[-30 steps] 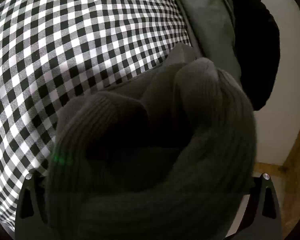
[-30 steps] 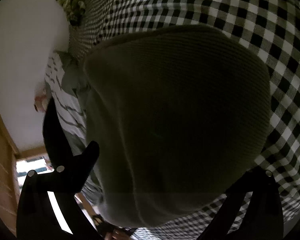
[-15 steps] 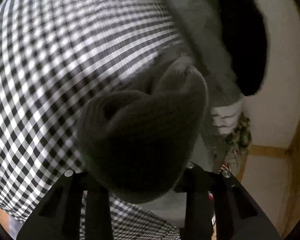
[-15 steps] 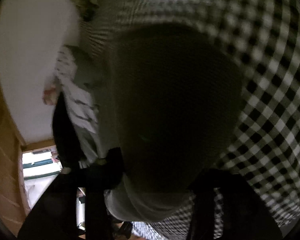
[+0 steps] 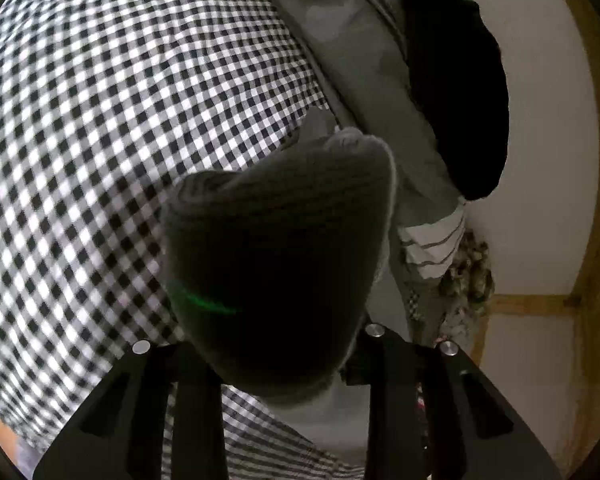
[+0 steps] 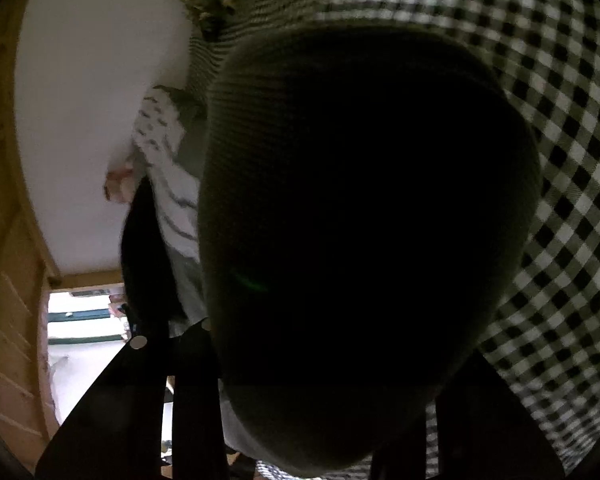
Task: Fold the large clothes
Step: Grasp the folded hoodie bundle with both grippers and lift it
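My left claw is closing on a bunched fold of the grey knit garment, which fills the lower centre of its view above the checkered bedsheet. My right claw is closing on another thick wad of it, centre frame; if either bite is shallow, I reckon the heavy knit could slide out as I lift

The left hand-held gripper, jaws closing, pinches a bunched grey knit garment over checkered cloth.

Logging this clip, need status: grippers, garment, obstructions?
Left hand-held gripper closing on grey knit garment. Right hand-held gripper closing on same knit. Checked sheet beneath; clothes pile beside it, not blocking.
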{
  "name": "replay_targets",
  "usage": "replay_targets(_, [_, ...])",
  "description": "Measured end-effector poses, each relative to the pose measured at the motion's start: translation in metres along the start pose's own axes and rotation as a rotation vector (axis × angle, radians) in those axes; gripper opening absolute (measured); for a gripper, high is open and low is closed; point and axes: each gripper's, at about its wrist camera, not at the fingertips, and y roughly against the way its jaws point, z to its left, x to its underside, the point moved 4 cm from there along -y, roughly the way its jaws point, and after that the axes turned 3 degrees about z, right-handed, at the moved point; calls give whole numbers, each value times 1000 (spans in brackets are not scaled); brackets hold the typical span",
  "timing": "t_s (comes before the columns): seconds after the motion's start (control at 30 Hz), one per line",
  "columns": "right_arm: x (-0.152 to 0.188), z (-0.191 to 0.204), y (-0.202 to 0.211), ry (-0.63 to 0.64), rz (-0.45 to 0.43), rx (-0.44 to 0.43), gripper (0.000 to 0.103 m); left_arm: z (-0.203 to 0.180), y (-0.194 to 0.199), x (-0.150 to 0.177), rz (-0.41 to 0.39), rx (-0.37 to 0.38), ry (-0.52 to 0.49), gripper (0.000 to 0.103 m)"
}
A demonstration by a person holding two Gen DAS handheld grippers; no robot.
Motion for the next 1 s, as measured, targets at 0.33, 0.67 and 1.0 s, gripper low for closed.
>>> replay_targets(0.33, [1, -10, 3, -50, -14, -12, 35, -3, -3, -8, 32, -20, -18, 26])
replay_targets(0.67, [-9, 68, 31, 83, 6, -44, 33, -63, 16, -36, 35, -35, -105, 25])
replay_targets(1.0, [-27, 180, 45, 210, 21, -175, 33, -141, 66, -58, 26, 39, -173, 24])
